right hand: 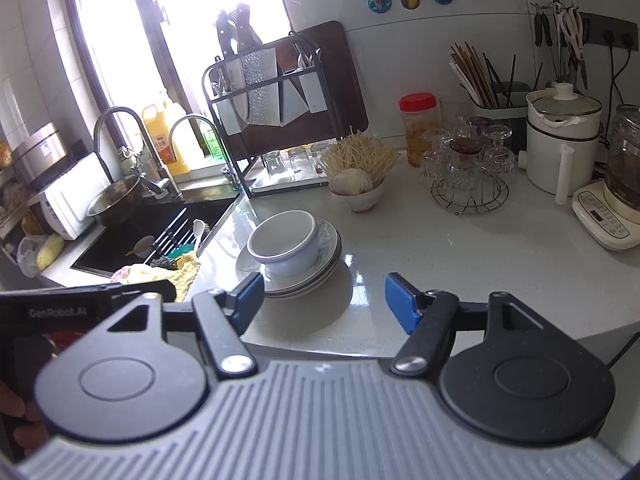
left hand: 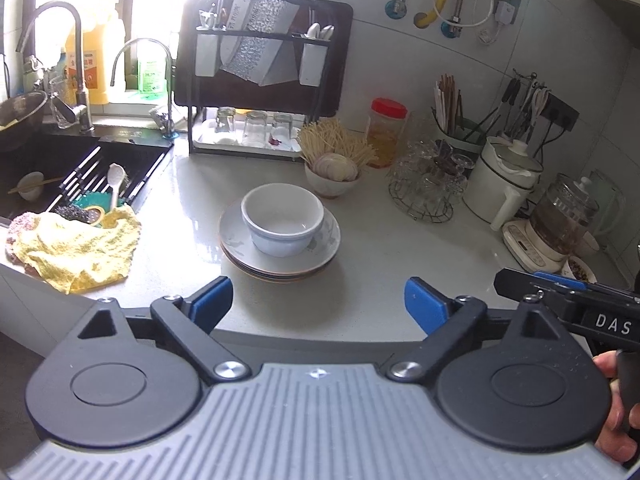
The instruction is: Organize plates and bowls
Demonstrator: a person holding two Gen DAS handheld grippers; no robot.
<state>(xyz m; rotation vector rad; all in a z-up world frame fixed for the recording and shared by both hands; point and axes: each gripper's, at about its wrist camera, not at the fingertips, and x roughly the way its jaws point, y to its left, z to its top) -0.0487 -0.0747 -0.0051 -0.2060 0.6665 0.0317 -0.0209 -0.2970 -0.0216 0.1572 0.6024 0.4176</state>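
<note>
A white bowl (left hand: 282,218) stands upright on a stack of grey plates (left hand: 240,246) in the middle of the pale counter. From the right wrist the same bowl (right hand: 284,242) and plates (right hand: 326,264) appear left of centre. My left gripper (left hand: 318,306) is open, its blue pads wide apart, a little short of the stack with nothing between them. Open too is my right gripper (right hand: 324,300), empty, with its left pad close to the plates' near edge. The right gripper's body (left hand: 568,300) shows at the right edge of the left wrist view.
A dark sink (left hand: 48,168) with a spoon and small bowl lies at left, a yellow cloth (left hand: 76,252) on its corner. Behind the stack stand a bowl of noodles (left hand: 334,168), a dish rack (left hand: 256,80), a red-lidded jar (left hand: 386,132), glasses on a wire stand (left hand: 430,184), and kettles at right.
</note>
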